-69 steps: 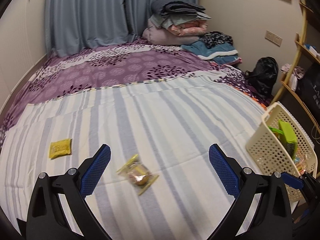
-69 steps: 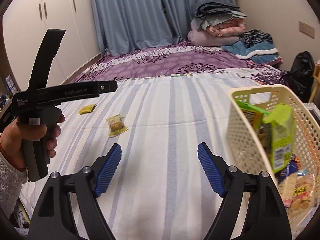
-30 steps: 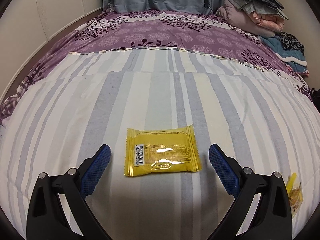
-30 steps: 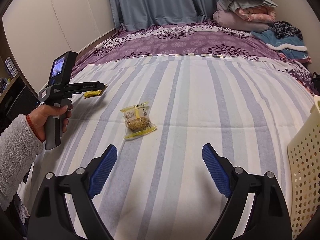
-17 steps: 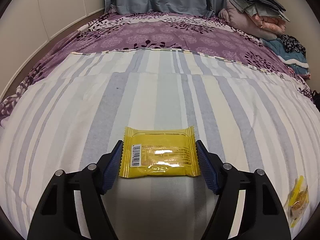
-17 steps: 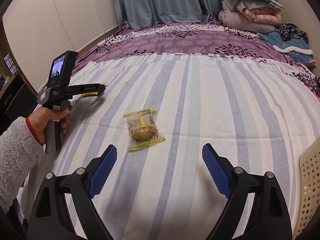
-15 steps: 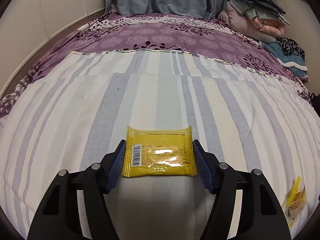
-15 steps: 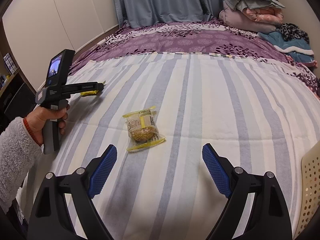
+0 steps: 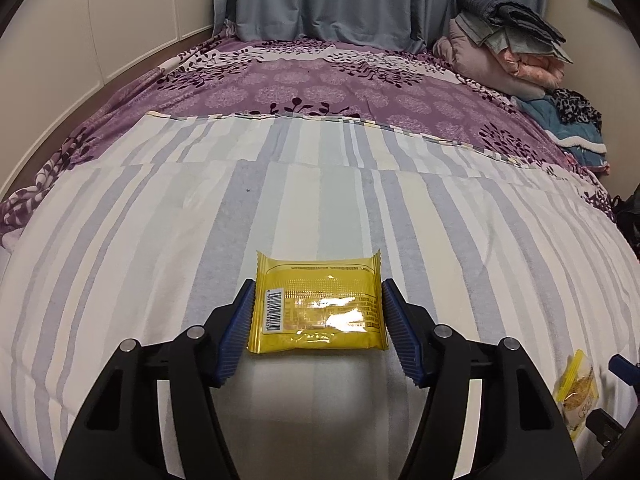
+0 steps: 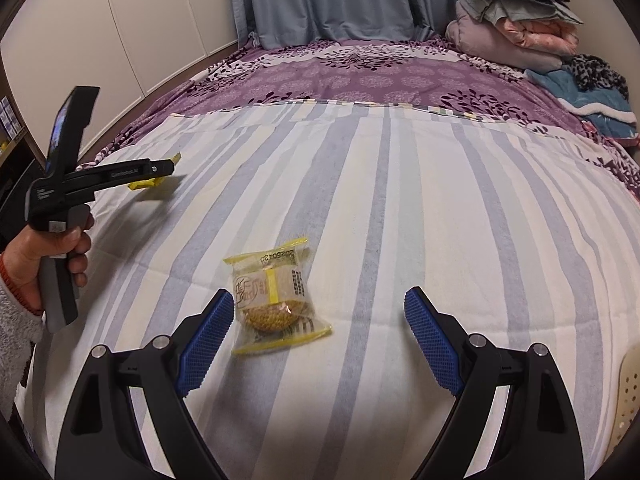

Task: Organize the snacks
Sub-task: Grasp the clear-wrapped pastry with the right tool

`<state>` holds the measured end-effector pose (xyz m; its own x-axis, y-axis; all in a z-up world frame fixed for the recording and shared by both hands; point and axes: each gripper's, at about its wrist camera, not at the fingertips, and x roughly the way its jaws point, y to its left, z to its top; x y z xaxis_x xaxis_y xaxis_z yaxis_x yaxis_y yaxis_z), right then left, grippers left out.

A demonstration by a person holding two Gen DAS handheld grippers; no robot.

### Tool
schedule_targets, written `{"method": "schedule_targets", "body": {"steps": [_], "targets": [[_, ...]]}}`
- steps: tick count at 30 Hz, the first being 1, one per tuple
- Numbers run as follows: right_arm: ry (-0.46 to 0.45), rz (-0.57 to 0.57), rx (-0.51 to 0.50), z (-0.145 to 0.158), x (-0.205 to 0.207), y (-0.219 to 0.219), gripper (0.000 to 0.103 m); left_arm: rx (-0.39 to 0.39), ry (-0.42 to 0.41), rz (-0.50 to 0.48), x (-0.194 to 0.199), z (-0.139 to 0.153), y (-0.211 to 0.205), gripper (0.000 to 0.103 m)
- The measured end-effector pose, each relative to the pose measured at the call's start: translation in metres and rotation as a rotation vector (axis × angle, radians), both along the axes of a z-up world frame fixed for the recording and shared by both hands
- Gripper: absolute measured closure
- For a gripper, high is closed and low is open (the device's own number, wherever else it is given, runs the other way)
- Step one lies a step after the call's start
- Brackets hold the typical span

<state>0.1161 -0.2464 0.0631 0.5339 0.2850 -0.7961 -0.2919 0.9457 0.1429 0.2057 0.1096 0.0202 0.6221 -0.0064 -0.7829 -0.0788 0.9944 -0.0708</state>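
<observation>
1. The striped sheet [image 9: 168,240] covers the near part of the bed and serves as the landmark; a purple flowered blanket [image 9: 320,84] lies beyond its far edge.
2. The left gripper [image 9: 318,320] is low over the striped sheet with its jaws closing on a yellow packet [image 9: 318,312]; the blue pads [image 9: 236,332] press against the packet's two short sides.
3. The yellow packet lies flat on the striped sheet, barcode toward the left pad, roughly midway across the sheet's width in the left wrist view.
4. In the right wrist view the same left gripper [image 10: 160,168] appears near the striped sheet's left edge, held by a hand [image 10: 52,248] in a fluffy white sleeve [image 10: 14,344], with a yellow corner of the packet [image 10: 144,184] showing past its tip.
5. The right gripper [image 10: 320,332] hovers over the near middle of the striped sheet with its jaws spread wide and nothing pinched.
6. A clear packet with yellow ends [image 10: 276,300], holding a round golden snack, rests on the striped sheet between the right gripper's fingers, just beside the left pad [image 10: 206,340] and well apart from the right one; I cannot tell whether the left pad touches it.
7. The same clear packet [image 9: 576,396] shows at the lower right of the left wrist view.
8. A cream perforated basket [image 10: 626,396] peeks in at the striped sheet's near right edge.
9. Folded bedding [image 10: 516,16] is stacked on the far right corner of the bed, beyond the striped sheet, in front of blue-grey curtains [image 10: 320,0].
</observation>
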Motion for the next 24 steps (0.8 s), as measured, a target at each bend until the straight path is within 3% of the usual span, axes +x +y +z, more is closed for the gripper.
{"method": "schedule_targets", "body": {"steps": [6,12,14,16,24], "targets": [[0.004,0.047,-0.029,-0.006,0.007,0.016,0.022,-0.015,-0.019,0.0,-0.009,0.008,0.0,0.039],[0.008,0.061,-0.06,-0.011,0.012,0.024,0.039,-0.019,-0.03,-0.005,-0.018,0.017,-0.001,0.039],[0.005,0.056,-0.065,-0.01,0.013,0.024,0.054,-0.024,-0.032,-0.003,-0.021,0.019,-0.001,0.039],[0.006,0.05,-0.063,-0.01,0.012,0.021,0.062,-0.029,-0.034,-0.003,-0.024,0.021,-0.002,0.039],[0.015,0.033,-0.032,-0.002,-0.005,0.005,0.063,-0.043,-0.053,-0.022,-0.039,0.035,-0.012,0.039]]}}
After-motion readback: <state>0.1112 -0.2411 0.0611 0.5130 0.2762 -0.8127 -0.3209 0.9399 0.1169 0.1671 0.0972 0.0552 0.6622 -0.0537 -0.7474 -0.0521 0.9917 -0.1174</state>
